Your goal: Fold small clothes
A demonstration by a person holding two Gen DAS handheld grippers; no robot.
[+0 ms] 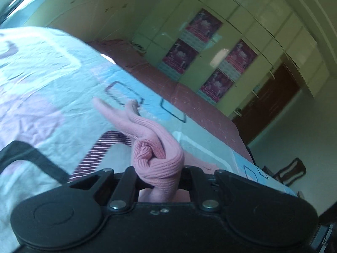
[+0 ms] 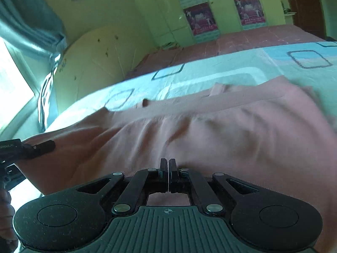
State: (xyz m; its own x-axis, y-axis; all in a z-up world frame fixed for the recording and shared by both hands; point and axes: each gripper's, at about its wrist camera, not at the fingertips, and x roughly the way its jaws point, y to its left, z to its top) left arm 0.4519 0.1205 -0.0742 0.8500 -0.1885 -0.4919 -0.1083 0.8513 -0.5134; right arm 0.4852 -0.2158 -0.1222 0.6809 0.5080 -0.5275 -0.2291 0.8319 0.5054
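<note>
My left gripper [image 1: 158, 170] is shut on a bunched, twisted fold of a pink knit garment [image 1: 147, 135], which sticks out ahead of the jaws above the bed. In the right wrist view the same pink garment [image 2: 210, 130] spreads wide in front, blurred by motion. It stretches from the left gripper [image 2: 42, 146] at the far left edge to my right gripper [image 2: 168, 164]. The right gripper's fingers are pressed together at the cloth's near edge. Pink cloth shows ahead of and below them. A hand [image 2: 5, 202] shows at the lower left.
The bed has a pale blue, white and pink patterned sheet [image 1: 52, 73] over a dark red cover [image 2: 252, 40]. A maroon striped cloth [image 1: 101, 147] lies on the sheet under the left gripper. Green cupboards with posters [image 1: 202, 27], a brown door [image 1: 269, 105] and a curtain [image 2: 31, 21] stand beyond.
</note>
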